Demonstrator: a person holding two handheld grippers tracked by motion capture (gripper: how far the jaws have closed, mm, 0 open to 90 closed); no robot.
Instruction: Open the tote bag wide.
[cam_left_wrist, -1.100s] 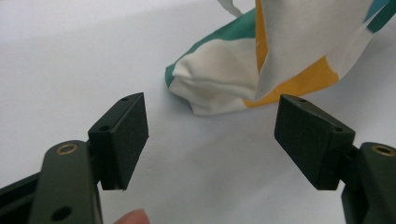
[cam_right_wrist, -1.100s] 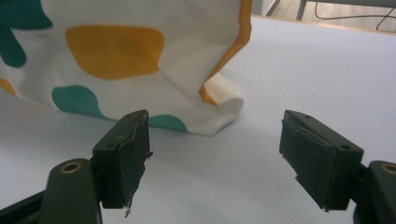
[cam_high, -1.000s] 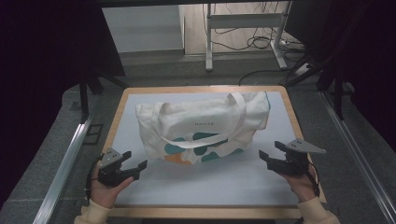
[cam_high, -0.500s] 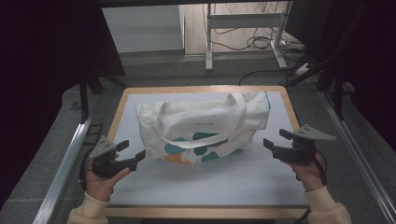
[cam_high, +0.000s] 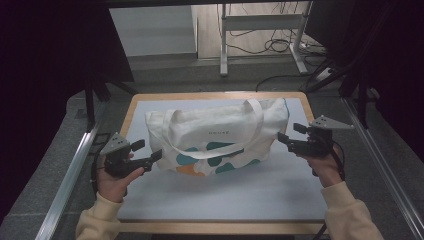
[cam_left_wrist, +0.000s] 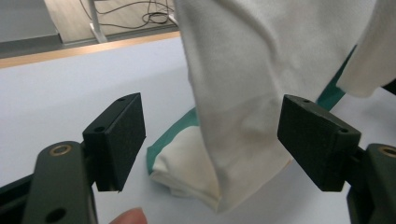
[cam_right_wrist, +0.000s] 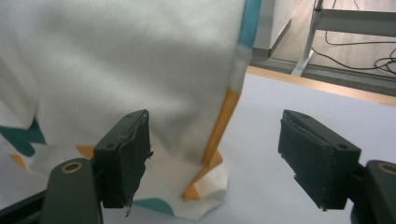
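Two grippers flank the tote bag (cam_high: 217, 137), which lies mid-table. At nine o'clock, our left gripper (cam_high: 151, 159) gapes wide around its corner; at three o'clock, our right gripper (cam_high: 286, 139) spreads likewise, probably for a two-sided pinch.

I see a white mat (cam_high: 260, 195) covering my wood-edged table (cam_high: 210, 95); far behind it stands a metal frame (cam_high: 260, 22) among floor cables (cam_high: 280, 45).

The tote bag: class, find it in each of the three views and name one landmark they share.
High view: tote bag lies mid-table between both claws.
Left gripper view: its corner sits between the open jaws.
Right gripper view: its orange-edged corner sits between the open jaws.
Shared landmark: the wooden table edge.
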